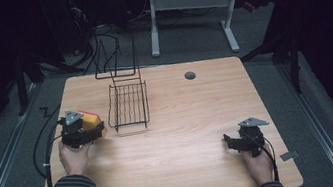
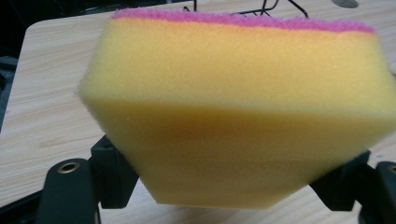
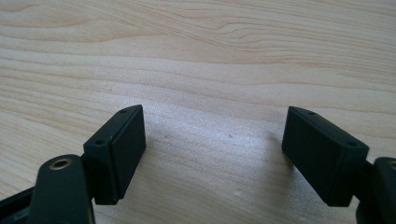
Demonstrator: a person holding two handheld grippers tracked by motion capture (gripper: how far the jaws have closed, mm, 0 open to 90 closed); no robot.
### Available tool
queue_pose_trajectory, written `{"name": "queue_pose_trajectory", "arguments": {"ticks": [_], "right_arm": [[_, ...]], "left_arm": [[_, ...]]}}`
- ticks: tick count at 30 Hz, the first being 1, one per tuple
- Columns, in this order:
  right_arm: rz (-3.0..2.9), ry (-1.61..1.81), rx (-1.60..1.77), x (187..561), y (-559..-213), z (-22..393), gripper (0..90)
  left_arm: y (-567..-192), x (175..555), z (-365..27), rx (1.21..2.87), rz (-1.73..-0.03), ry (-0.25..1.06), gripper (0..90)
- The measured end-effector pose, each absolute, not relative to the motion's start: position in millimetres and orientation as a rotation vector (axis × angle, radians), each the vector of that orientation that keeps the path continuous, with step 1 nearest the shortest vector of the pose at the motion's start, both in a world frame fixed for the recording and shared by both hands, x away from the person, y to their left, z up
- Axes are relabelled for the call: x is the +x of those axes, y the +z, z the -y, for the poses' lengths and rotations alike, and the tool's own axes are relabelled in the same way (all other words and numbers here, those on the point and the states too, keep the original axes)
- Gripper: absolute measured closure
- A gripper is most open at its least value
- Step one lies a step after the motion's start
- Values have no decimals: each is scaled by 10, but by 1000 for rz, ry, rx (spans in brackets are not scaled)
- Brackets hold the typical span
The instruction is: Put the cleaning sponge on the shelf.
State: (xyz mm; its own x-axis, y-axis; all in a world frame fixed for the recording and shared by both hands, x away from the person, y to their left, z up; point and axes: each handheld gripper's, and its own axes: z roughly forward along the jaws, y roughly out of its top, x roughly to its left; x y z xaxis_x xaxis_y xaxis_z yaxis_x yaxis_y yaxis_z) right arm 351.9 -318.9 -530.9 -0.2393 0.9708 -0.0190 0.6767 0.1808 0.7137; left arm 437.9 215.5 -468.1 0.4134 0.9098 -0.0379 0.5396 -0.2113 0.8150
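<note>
The left gripper (image 1: 90,132) has a sponge (image 1: 92,121) clamped between its jaws, a thick yellow block with a pink scouring layer on one broad face, and it holds it close over the tabletop (image 1: 184,121) near the left edge, about halfway along it. In the left gripper view the sponge (image 2: 238,107) bulges out past both jaws, squeezed a little at the sides, pink layer on the far upper edge, with the wood of the table showing underneath, so I take it to be lifted or only just resting; I can't tell which. What the next move seems to turn on is the black wire rack (image 1: 128,107), which sits just beside the sponge, on the side toward the table's middle and a touch toward the far edge. The rack's long axis runs from near edge to far edge, its tall wire back rising at the far end and its low basket open upward, so the sponge would have to travel sideways, away from the left edge, and over the rack's low side rail to land inside. The left hand (image 1: 76,158) is plainly the nearer one. The right gripper (image 1: 232,142) is well apart, near the near-right corner, its jaws spread wide over bare wood with nothing between them (image 3: 212,154).
</note>
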Motion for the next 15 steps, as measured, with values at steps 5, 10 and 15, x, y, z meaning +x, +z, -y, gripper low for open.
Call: {"name": "queue_pose_trajectory", "arguments": {"ticks": [5, 10, 15], "right_arm": [[-1987, 817, 1544, 3519, -5309, 3189, 219], [-1987, 817, 1544, 3519, -5309, 3189, 218], [-1987, 817, 1543, 3519, -5309, 3190, 218]], "left_arm": [[-4633, 4306, -2163, 1881, -1215, 580, 240], [-4542, 4240, -2157, 1861, -1188, 567, 239], [-4468, 4193, -2123, 1852, -1166, 554, 239]]}}
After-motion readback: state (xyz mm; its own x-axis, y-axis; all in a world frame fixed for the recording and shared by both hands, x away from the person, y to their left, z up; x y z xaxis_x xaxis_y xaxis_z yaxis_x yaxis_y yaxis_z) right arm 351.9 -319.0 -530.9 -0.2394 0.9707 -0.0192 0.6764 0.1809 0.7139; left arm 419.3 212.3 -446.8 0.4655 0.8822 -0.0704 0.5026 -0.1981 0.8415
